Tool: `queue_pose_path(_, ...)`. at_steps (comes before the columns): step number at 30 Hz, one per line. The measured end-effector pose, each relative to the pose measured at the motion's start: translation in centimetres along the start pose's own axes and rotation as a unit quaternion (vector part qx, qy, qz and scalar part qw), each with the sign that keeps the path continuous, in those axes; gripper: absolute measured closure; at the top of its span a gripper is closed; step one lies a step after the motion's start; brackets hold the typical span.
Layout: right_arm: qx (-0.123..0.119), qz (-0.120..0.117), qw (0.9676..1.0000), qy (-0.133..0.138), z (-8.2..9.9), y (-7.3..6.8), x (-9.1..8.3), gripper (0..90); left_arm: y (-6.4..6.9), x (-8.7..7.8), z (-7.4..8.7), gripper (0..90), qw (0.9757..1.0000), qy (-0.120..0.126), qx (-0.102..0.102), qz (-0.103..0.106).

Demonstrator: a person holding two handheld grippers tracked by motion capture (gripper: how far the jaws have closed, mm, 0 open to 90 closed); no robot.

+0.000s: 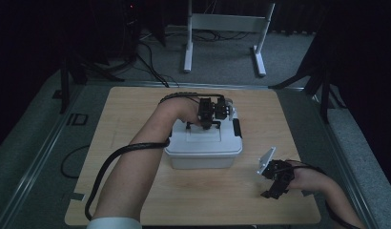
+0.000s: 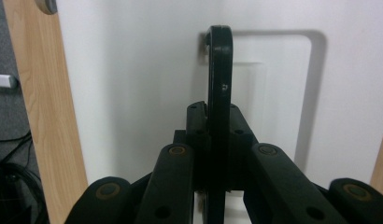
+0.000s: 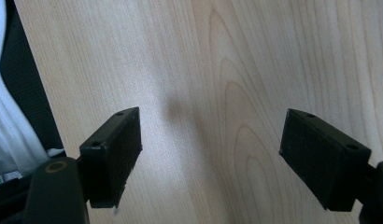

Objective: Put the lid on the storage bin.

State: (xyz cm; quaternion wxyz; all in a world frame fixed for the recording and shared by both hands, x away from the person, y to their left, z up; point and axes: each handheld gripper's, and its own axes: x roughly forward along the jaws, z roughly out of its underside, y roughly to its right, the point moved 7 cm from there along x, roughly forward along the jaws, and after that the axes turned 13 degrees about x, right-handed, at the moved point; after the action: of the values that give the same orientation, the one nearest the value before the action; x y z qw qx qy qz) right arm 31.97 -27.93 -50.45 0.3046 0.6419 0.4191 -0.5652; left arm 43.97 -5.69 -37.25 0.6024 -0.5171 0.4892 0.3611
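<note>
A: Any brand, label or writing to read?

B: None legible. The white plastic lidded storage box is plain, and so is its lid.

A: And the surface and the room?

B: A light wood-grain counter with rounded corners, standing on grey carpet in a dim room. Black cables run over the floor beyond the far edge, where a white metal stand also sits. Dark shapes close in the left and right sides.

A: Where is the box?

B: Near the middle of the counter, a little to the right. It is rectangular with rounded corners, a milky white body, and a black latch on its right end. The lid has a shallow recessed panel, and a slim black carry handle stands upright over it.

A: What is the left tool doing?

B: The left tool is over the far part of the lid, pointing down. In the left gripper view its black jaws are clenched on the handle, which rises between them.

A: And the right one?

B: The right tool is at the near right of the counter, well apart from the box. In the right gripper view its two black pads stand wide, released, with bare wood between them.
</note>
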Motion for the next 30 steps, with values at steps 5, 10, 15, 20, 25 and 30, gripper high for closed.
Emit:
queue_pose_path(5, 0.001, -0.002, 1.0, 0.0, 0.0, -0.1, 0.2, 20.2, -0.1, 0.8, -0.1, 83.9, 0.9999, 0.01, -0.004, 0.003)
queue_pose_path(10, 0.002, -0.004, 1.0, -0.002, 0.1, -0.1, 0.3, 20.2, -0.2, 0.7, 0.2, 83.2, 0.9997, 0.021, -0.005, 0.012)
queue_pose_path(15, 0.0, -0.005, 1.0, 0.0, 0.0, 0.0, 0.2, 20.2, 0.0, 0.4, 0.6, 64.1, 0.999, 0.036, -0.013, 0.022)
queue_pose_path(20, 0.0, -0.003, 1.0, 0.001, -0.2, -0.1, 0.1, 20.2, 0.0, -0.4, 1.4, 49.5, 0.9984, 0.047, -0.031, 0.01)
queue_pose_path(25, -0.004, -0.002, 1.0, 0.0, -0.5, 0.0, 0.1, 20.2, -0.1, -1.2, 2.3, 40.3, 0.9966, 0.062, -0.054, 0.003)
queue_pose_path(30, -0.002, -0.002, 1.0, 0.0, -0.8, -0.1, 0.0, 20.2, -0.2, -1.3, 3.3, 28.9, 0.9952, 0.072, -0.066, 0.001)
